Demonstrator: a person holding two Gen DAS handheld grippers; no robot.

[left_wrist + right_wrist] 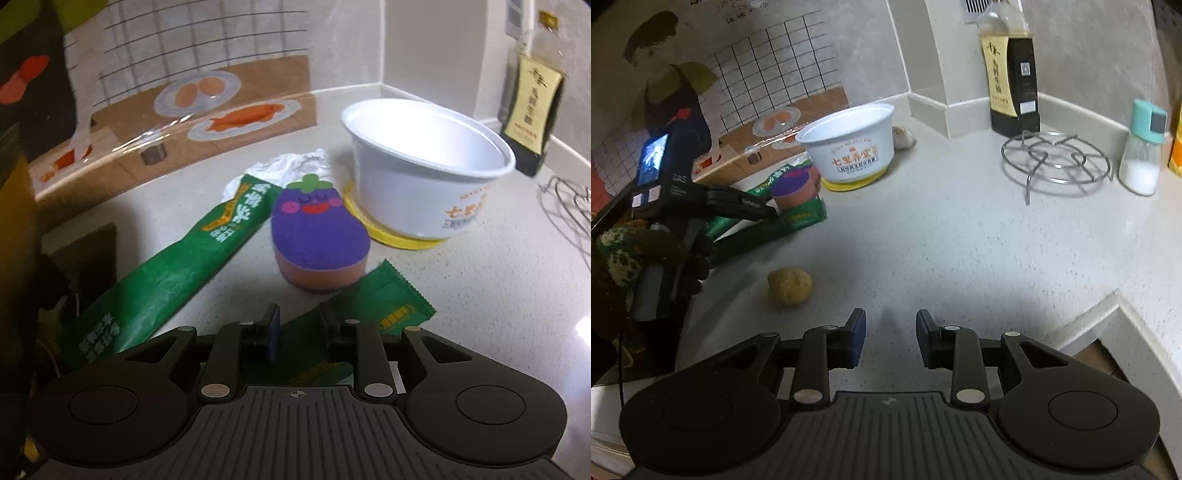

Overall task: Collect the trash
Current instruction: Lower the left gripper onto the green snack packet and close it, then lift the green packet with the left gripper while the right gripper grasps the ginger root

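On a pale speckled counter [960, 236], 2 green wrappers, a long one [177, 266] and a short one [384, 302], flank an eggplant-shaped sponge [317, 236] near 1 white bowl [424, 177], crumpled tissue [288, 166] behind; the left gripper [297, 321] clamps the short wrapper, while the right gripper [891, 332], jaws apart and empty, hovers near 1 tan paper ball [790, 286].

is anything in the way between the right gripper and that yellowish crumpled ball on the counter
Nothing visible. The right gripper has open, empty jaws, and only bare countertop lies between it and the crumpled ball, which sits just ahead, left of its line. The left gripper is farther back, over the green wrappers.
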